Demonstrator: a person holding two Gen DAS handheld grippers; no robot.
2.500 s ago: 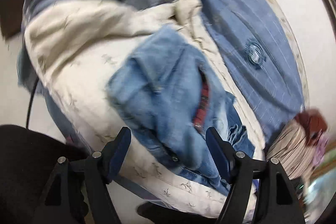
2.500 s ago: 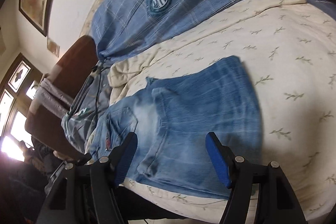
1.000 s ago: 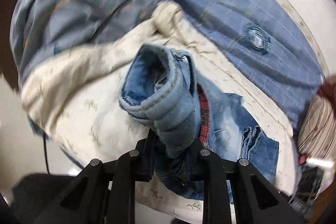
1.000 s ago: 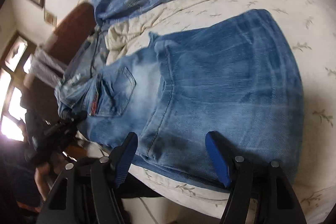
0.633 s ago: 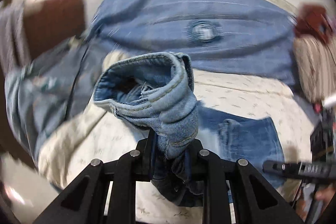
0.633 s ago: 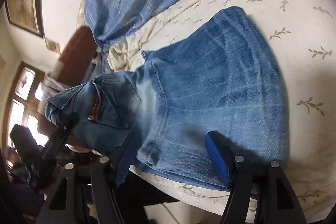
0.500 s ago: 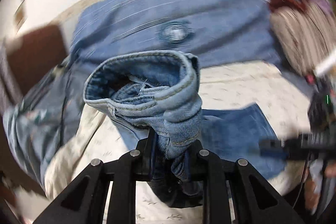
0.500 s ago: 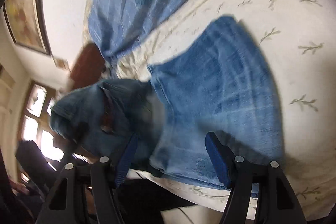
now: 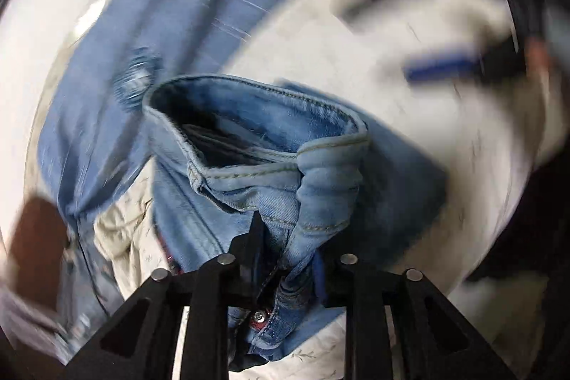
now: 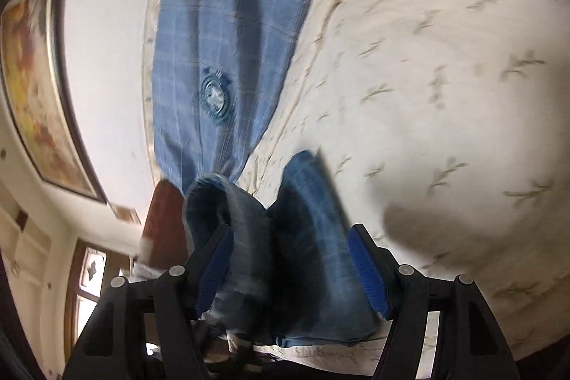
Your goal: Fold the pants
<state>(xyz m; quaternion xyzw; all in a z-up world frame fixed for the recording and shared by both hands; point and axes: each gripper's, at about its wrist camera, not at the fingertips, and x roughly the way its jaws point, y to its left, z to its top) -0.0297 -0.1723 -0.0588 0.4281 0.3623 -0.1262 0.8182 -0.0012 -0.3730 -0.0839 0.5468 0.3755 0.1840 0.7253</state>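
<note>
Denim pants bunch, waistband pinched in left tongs.

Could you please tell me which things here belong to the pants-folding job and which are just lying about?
Part of the job:
jeans
left gripper, clamped on the jeans
right gripper
cream bedspread

Lying about:
blue checked cloth
framed picture

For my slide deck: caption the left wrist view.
Left tongs clamped on the jeans' bunched waistband, lifted above the cream floral bedspread.
</note>
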